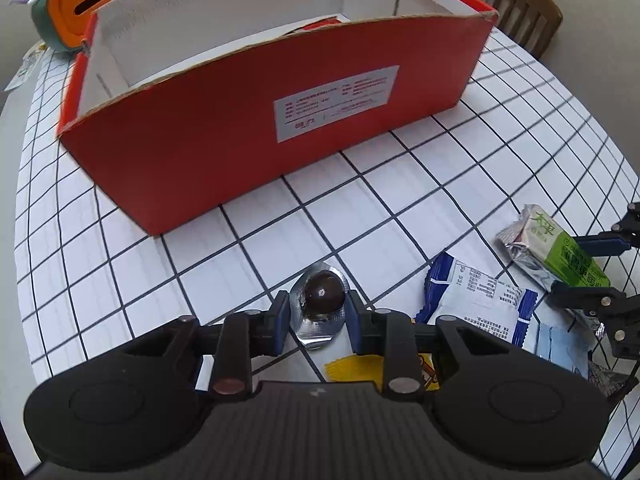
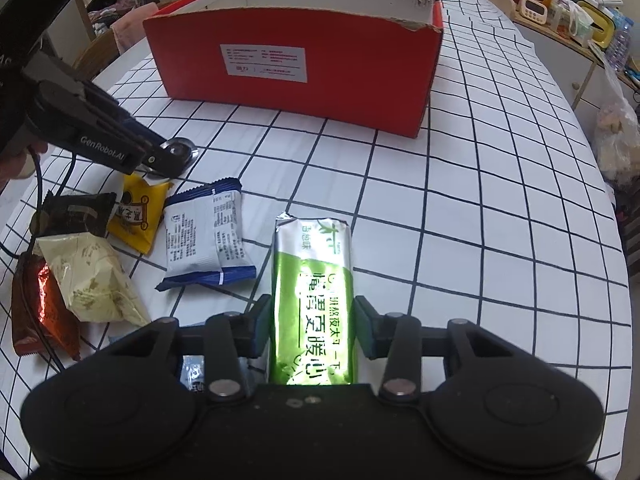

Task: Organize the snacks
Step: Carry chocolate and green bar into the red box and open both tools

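Note:
A red cardboard box [image 1: 224,136] with a white inside stands open on the checked tablecloth; it also shows in the right wrist view [image 2: 296,64]. My left gripper [image 1: 318,312] is shut on a foil-sealed chocolate ball cup [image 1: 322,292], held low over the table. My right gripper [image 2: 312,324] straddles a green and silver biscuit pack [image 2: 314,280]; its pads sit close to the pack's sides and contact is unclear. The pack also shows in the left wrist view [image 1: 556,252].
A blue-white snack packet [image 2: 206,236], a yellow packet [image 2: 138,216], a cream packet [image 2: 88,276], a dark packet [image 2: 74,212] and a red-brown packet [image 2: 40,312] lie left of the green pack. An orange-green container [image 1: 80,4] stands behind the box. A chair [image 1: 520,4] is at the far edge.

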